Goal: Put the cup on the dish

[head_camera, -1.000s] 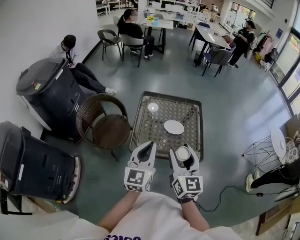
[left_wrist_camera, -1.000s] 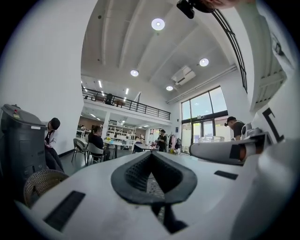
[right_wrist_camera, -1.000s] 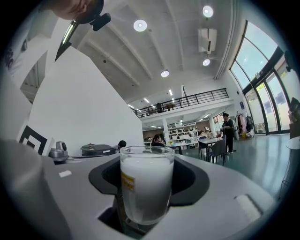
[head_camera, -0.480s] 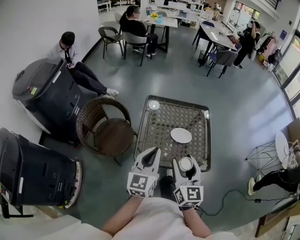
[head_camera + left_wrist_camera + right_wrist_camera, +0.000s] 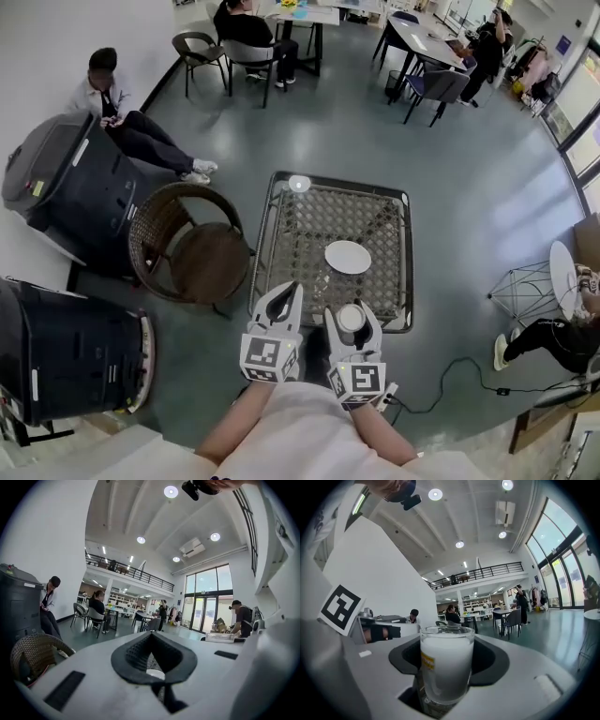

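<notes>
Nearest: the person's forearms and pale shirt at the bottom of the head view; both tools held out over the near side of the table (image 5: 337,184); left gripper (image 5: 292,291) clenched, pad tips meeting, nothing between them, idle beside the other one; right gripper (image 5: 446,660) grasping the cup (image 5: 352,319), jaws spread wide around it, pads against its sides; cup is a clear glass, milky white look, small yellow label, upright as far as its own view shows; it hangs in the air about over the near rim of the table, touching no surface.

Next out: the dish (image 5: 348,257), white, round, bare, lying flat on the mesh tabletop beyond the cup and clearly apart from it; a small round white thing (image 5: 299,184) sits at the far edge of the table, can't tell what it is.

Progress, my read: pick-up done, cup in transit; left to do is carry it forward over the dish, lower it upright, let go; placement not started.

Around: wicker chair (image 5: 187,253) just left of the table; two dark bulky machines (image 5: 56,187) further left by the wall; black cable (image 5: 441,394) on the floor at right.

Far: people seated at café tables, one on the floor by the wall.
</notes>
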A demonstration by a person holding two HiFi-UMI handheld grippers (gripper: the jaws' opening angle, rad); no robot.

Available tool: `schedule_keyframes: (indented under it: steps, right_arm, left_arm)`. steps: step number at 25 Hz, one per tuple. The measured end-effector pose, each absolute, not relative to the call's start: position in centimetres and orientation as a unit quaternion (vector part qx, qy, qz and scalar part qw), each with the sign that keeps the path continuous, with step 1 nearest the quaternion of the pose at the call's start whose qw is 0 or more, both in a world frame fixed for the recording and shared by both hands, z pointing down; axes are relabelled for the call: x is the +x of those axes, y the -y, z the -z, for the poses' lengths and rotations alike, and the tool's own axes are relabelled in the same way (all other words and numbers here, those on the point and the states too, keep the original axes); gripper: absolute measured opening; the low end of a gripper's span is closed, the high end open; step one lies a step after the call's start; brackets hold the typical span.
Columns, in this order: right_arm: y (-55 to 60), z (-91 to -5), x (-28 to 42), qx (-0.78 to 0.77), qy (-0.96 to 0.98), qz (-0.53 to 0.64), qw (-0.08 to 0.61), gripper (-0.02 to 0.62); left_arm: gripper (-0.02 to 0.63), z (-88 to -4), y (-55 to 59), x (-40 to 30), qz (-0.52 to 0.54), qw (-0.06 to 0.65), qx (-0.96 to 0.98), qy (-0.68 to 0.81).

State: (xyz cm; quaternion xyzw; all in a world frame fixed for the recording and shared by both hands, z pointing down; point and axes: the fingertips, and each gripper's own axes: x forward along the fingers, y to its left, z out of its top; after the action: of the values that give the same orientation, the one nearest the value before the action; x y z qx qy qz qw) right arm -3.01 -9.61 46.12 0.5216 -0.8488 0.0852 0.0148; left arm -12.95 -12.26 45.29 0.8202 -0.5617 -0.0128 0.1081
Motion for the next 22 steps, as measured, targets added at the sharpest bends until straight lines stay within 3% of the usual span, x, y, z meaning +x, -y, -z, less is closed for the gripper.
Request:
schedule_keyframes:
  steps: [22]
  right_arm:
    - [20.6, -56.2, 1.4, 0.553, 0.823, -0.085, 0.102, 0.253]
  left_arm:
    - [0.003, -54.0, 20.9, -9.2, -0.09, 0.153, 0.831, 0.528]
